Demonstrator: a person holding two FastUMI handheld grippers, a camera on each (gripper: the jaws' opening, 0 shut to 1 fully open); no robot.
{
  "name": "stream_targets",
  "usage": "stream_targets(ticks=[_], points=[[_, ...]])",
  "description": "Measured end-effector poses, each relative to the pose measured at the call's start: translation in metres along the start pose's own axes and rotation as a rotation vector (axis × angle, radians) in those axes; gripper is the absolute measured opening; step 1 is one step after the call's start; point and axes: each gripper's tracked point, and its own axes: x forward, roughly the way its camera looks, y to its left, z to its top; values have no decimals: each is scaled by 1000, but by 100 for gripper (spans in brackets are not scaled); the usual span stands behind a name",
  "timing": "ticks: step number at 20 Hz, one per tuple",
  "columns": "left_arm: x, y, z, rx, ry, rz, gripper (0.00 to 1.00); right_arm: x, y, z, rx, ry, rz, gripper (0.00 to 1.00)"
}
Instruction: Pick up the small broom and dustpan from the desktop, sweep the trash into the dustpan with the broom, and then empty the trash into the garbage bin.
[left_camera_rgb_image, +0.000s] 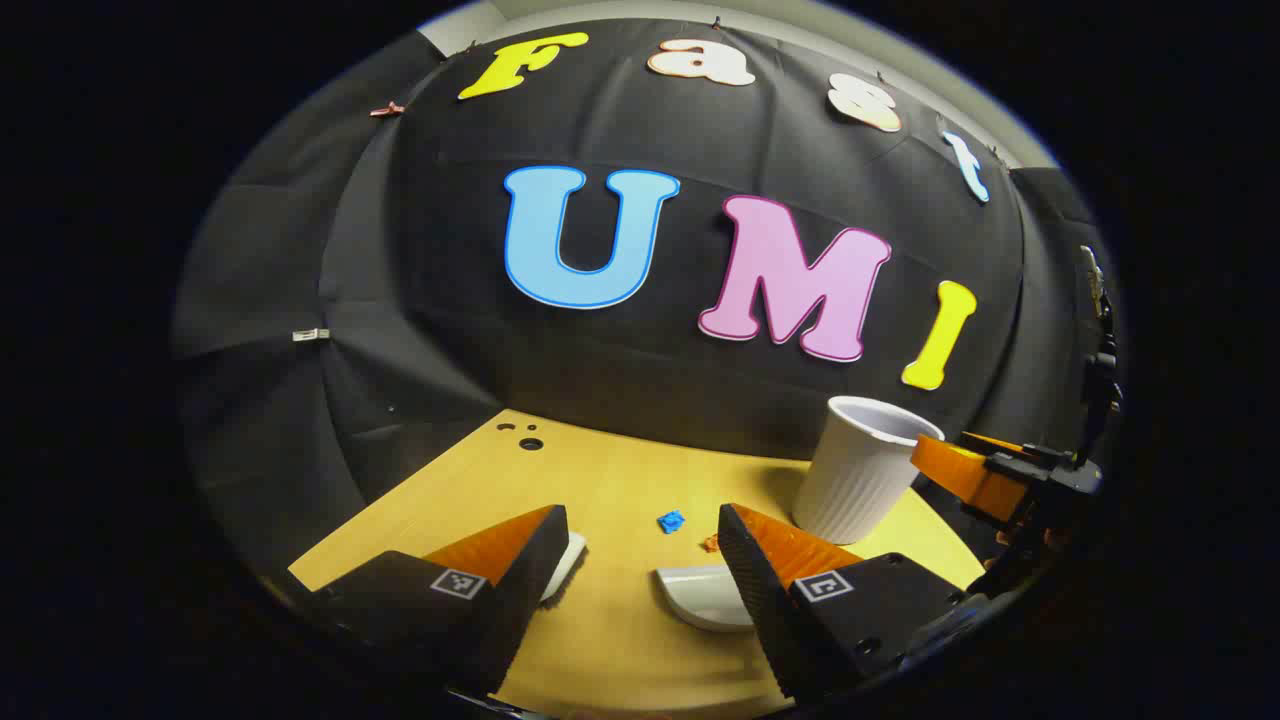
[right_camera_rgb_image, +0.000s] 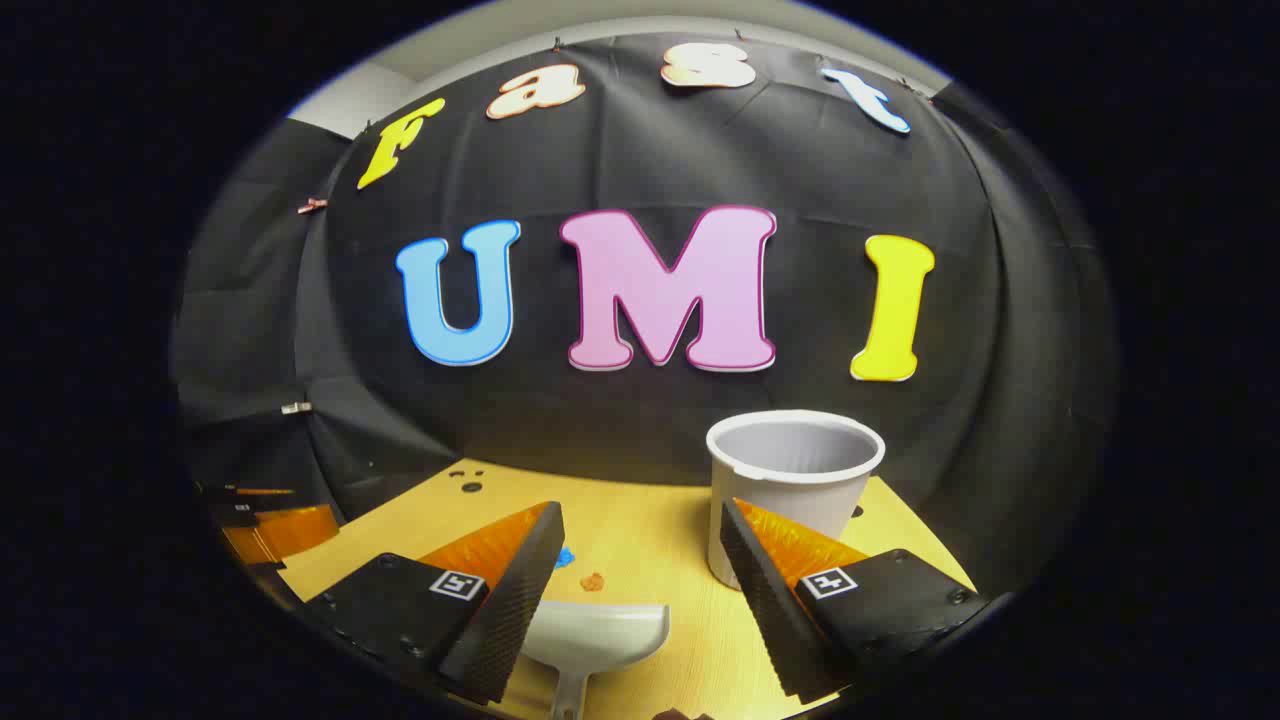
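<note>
Right gripper view: right gripper (right_camera_rgb_image: 640, 580) is hovering released, dustpan (right_camera_rgb_image: 597, 632) lying between its jaws, bin (right_camera_rgb_image: 795, 480) beyond. Left gripper (left_camera_rgb_image: 640, 560) is gaping too, blue scrap (left_camera_rgb_image: 671, 521) sitting ahead between them.

We see a black cloth wall (right_camera_rgb_image: 640, 420) hanging ahead of the gripper, creased and drawn into folds, held by small clips along its upper edge and at its left side. Above the cloth we make out a strip of pale wall (right_camera_rgb_image: 600, 25). Below and just ahead of the fingers lies a light wooden desktop (left_camera_rgb_image: 610, 480), brightly lit, with a few small dark holes (left_camera_rgb_image: 528, 441) near its far left corner.
</note>
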Motion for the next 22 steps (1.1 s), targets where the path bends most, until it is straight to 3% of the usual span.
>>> stream_targets(ticks=[4, 11, 16, 22], points=[[15, 0, -3, 75, -6, -5, 95, 8, 3, -14, -10, 29, 14, 98], [28, 6, -16, 109, 30, -28, 96, 10, 12, -31, -24, 78, 40, 98], [35, 24, -41, 109, 88, -14, 96, 12, 19, -45, -8, 122, 62, 98], [53, 63, -88, 97, 247, 14, 96, 13, 18, -71, -14, 216, 52, 99]])
